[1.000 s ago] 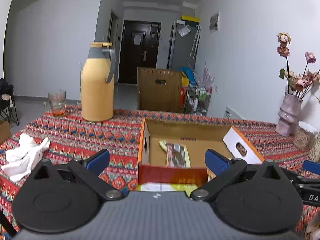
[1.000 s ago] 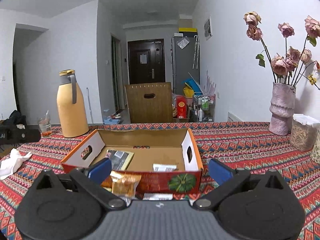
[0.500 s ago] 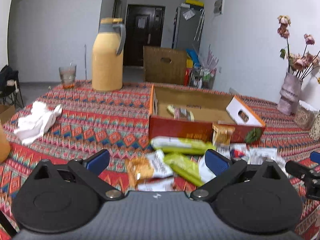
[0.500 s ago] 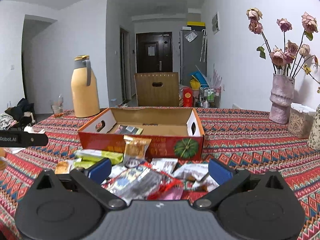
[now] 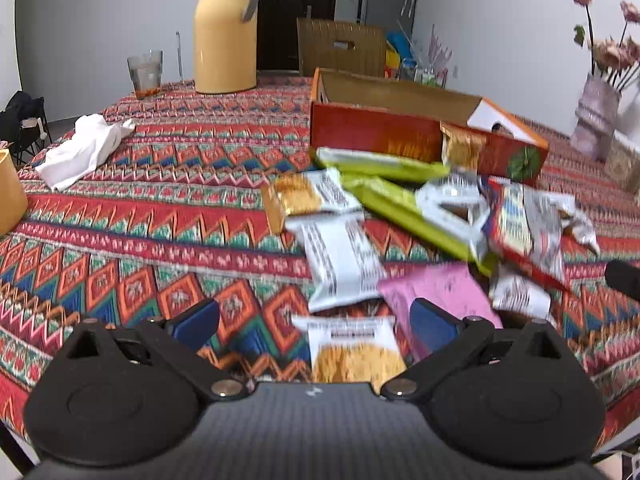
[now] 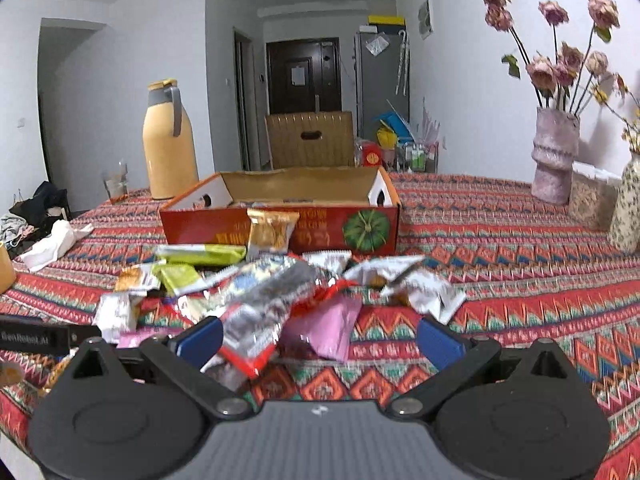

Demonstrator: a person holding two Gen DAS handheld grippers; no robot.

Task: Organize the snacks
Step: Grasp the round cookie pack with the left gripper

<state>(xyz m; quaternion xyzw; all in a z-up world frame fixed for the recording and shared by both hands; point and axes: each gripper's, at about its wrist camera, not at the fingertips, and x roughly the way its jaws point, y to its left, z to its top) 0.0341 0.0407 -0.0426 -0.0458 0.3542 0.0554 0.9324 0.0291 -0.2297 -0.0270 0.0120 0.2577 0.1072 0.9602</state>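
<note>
An open red and orange cardboard box (image 5: 376, 136) (image 6: 280, 224) stands on the patterned tablecloth. Several snack packets lie heaped in front of it: green bars (image 5: 384, 164), a white packet (image 5: 340, 256), a pink packet (image 5: 444, 288) (image 6: 324, 324), a red and silver packet (image 5: 520, 224) (image 6: 260, 308) and a yellow-orange packet (image 5: 352, 352). A gold packet (image 6: 272, 232) leans on the box front. My left gripper (image 5: 314, 322) is open and empty, low over the yellow-orange packet. My right gripper (image 6: 320, 336) is open and empty over the near edge of the heap.
A yellow thermos (image 5: 226, 28) and a glass (image 5: 145, 68) stand at the far left. A white cloth (image 5: 84, 148) lies left. A vase of dried roses (image 6: 554, 160) and containers (image 6: 590, 200) stand right. The other gripper's tip (image 5: 622, 276) shows at right.
Both grippers have pulled back from the box and tilted down. The snack heap in front of the box has come into view below them. Both stay open.
</note>
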